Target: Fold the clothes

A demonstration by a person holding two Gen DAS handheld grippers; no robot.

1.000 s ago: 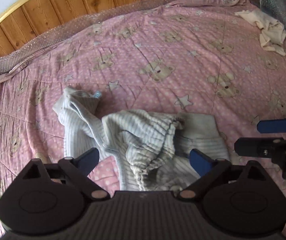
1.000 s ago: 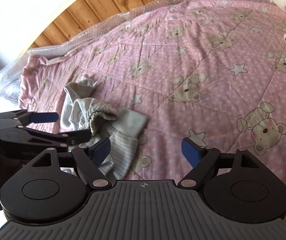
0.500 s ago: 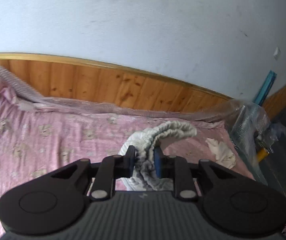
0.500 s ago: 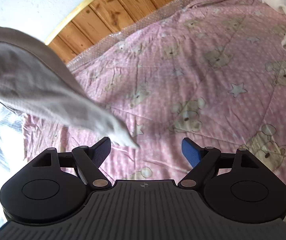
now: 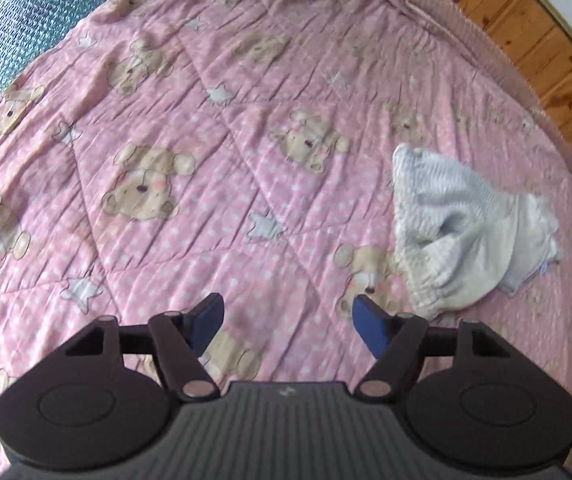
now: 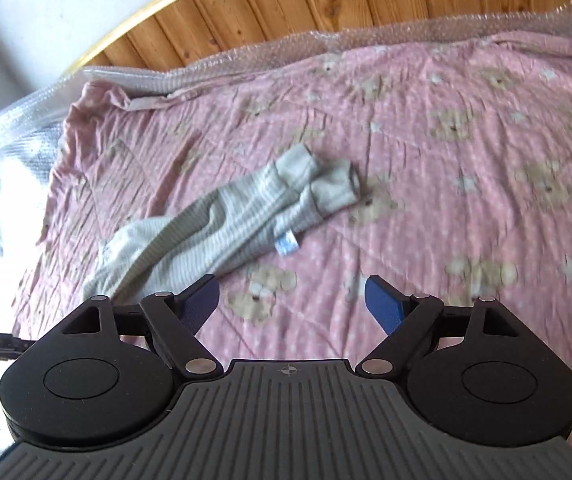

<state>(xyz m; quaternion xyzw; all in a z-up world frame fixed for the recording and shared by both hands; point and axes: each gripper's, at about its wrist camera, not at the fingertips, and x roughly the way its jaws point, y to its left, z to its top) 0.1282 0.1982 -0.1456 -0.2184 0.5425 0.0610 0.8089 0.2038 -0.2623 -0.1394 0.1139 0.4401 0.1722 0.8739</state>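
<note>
A small pair of pale grey-and-white striped ribbed baby trousers (image 6: 222, 224) lies crumpled and unfolded on the pink bedspread, its two plain-cuffed legs side by side pointing away, a small blue-printed label showing on one leg, the waistband end bunched up.

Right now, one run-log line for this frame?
task: fold clothes | left gripper: open, jaws just opened, empty | right gripper: open, empty | striped garment: crumpled on pink quilt, unfolded
</note>
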